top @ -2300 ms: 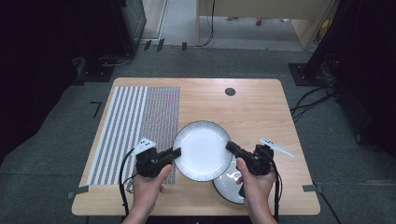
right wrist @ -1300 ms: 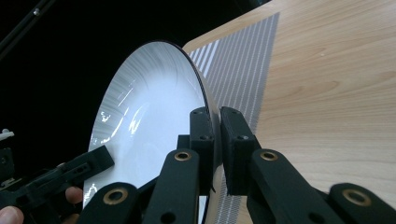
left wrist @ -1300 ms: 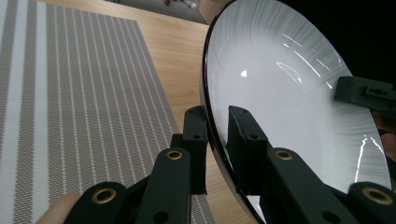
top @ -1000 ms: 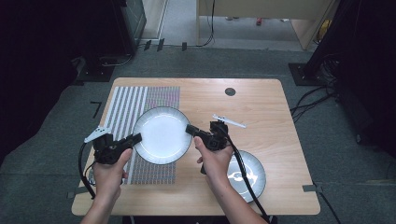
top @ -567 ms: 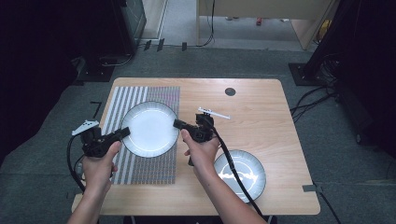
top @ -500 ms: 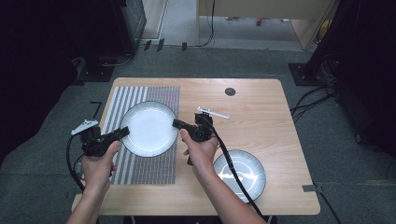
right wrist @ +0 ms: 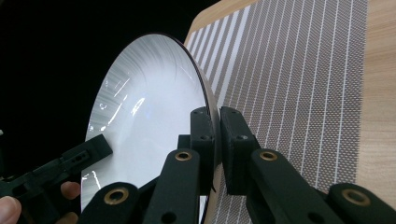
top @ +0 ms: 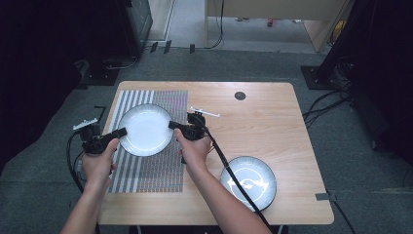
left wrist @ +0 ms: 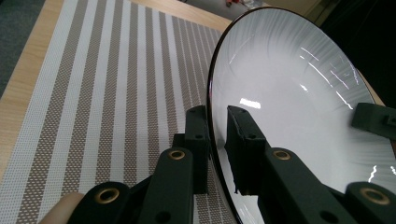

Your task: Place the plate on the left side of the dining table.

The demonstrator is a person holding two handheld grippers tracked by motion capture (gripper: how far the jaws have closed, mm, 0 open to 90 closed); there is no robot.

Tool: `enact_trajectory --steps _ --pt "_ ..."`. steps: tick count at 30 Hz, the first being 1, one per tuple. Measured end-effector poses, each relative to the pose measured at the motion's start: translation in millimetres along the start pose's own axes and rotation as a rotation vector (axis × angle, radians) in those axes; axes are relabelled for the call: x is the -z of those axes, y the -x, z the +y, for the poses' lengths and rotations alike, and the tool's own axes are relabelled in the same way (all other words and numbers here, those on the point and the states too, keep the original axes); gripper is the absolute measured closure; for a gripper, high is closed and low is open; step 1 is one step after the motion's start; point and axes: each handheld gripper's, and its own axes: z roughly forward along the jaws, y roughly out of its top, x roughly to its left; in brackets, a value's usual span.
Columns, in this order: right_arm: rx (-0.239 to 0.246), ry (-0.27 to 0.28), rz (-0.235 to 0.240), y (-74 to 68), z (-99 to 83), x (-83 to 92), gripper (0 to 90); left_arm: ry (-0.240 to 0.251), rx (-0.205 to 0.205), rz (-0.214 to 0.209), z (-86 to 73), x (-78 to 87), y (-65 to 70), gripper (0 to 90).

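Left hand-held gripper (top: 118, 132) is clamped tight on the near-left rim of the white plate (top: 144, 129), one pad above the rim and one below, as the left gripper view (left wrist: 217, 140) shows plainly. Across the plate, the right hand-held gripper (top: 173, 125) is pinched on the opposite edge, its pads squeezing the thin dark rim between them in the right gripper view (right wrist: 217, 135). So the plate hangs between the two grips, carried by both hands over the far part of the striped placemat (top: 160, 165), which lies flat on the left half of the wooden surface (top: 272, 126). In both gripper views the plate reads glossy, white inside with a dark edge line. Further out, a second plate with a pattern (top: 248, 176) sits on the surface near the right front, the right gripper's cable crossing it. A small dark round spot (top: 239, 95) marks the far side of the surface.
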Motion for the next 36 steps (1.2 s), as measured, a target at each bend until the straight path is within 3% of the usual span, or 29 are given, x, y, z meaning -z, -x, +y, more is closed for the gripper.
enact_trajectory --steps 14,19,27,36 --pt "-0.058 -0.013 -0.057 18.9 -4.7 -31.6 85.5 -0.042 0.027 0.05 -1.7 -34.8 -19.2 79.9" --pt "-0.086 -0.028 -0.08 30.7 -8.9 -50.1 85.7 -0.075 0.044 0.064 -4.4 -47.3 -28.8 80.1" --pt "-0.112 -0.055 -0.119 46.4 -10.5 -65.0 85.9 -0.109 0.072 0.09 -9.6 -68.6 -35.5 80.3" --pt "-0.112 -0.072 -0.118 37.9 -12.3 -72.8 85.9 -0.1 0.095 0.114 -6.1 -66.3 -45.5 80.4"
